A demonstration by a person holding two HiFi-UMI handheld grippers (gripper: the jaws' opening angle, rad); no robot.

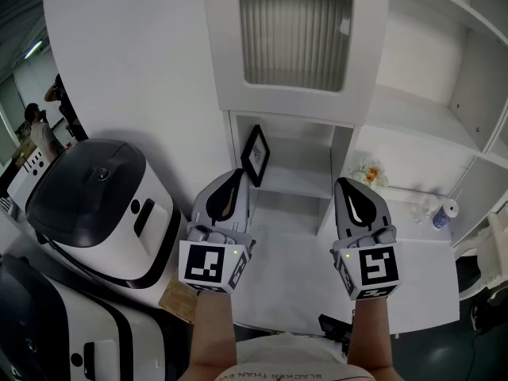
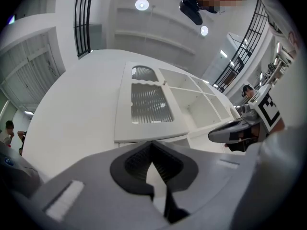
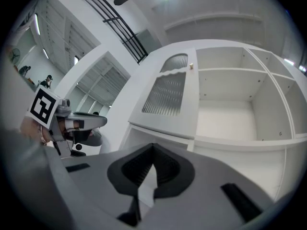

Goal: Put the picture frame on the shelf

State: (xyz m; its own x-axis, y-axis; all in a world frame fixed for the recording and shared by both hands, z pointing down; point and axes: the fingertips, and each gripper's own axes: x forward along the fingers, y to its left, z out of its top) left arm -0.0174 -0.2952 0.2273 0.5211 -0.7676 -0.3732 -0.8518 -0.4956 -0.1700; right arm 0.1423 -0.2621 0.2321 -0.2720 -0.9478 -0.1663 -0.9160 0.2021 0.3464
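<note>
The black picture frame stands on edge in the low open compartment of the white shelf unit, leaning against that compartment's left wall. My left gripper is raised just in front of the frame and below it, shut, with nothing between its jaws. My right gripper is held level with it to the right, also shut and empty. In the left gripper view the left gripper points up at the cabinet, and the right gripper shows at the right edge. The right gripper view shows its own closed tips.
A cabinet door with ribbed glass hangs above the compartment. A large white and black machine stands at the left. Small flowers and a blue-capped bottle stand on the right part of the white table. A brown board lies at the table's left edge.
</note>
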